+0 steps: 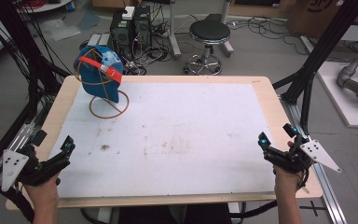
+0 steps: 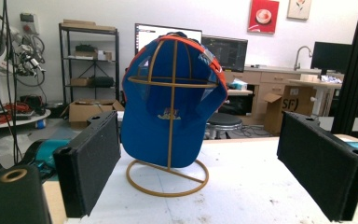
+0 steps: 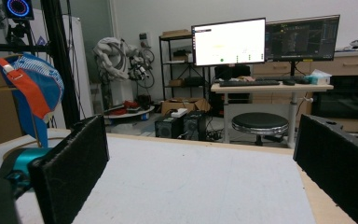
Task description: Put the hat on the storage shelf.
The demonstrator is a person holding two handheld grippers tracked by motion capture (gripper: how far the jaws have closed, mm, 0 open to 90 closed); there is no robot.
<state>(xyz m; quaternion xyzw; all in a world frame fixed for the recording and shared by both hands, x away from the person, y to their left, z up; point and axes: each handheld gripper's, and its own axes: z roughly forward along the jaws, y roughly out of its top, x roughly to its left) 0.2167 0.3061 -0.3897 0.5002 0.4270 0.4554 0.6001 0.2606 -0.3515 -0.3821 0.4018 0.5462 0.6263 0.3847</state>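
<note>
While both grippers sit at the near corners of the table (image 1: pixel 270 100), nothing is held yet: left gripper (image 1: pixel 56 156) jaws stand wide apart, right gripper (image 1: pixel 279 147) jaws also wide, both empty. Blue baseball cap (image 1: pixel 97 72) with orange brim and strap hangs on a gold wire hat stand (image 1: pixel 109 106) at the far-left part of the white mat (image 1: pixel 177 130), well apart from both grippers. Left gripper view looks straight at the cap (image 2: pixel 172 112), framed between its own jaws, stand ring (image 2: pixel 168 179) flat on the mat below.

Likely step: reach to the cap and lift it off the stand. Left gripper is the nearer one and already lined up, so it should lead. Best bite looks like the brim or the lower crown edge, cloth only; keep the pads clear of the wire ribs, or the stand comes along. Stand looks light, so judged risk is tipping or dragging; lift up and toward the person, not sideways. Right gripper could pin the base ring if the stand starts to shift. Right gripper view has the cap (image 3: pixel 30 100) off at its left edge, so that hand needs to turn toward it first.
</note>
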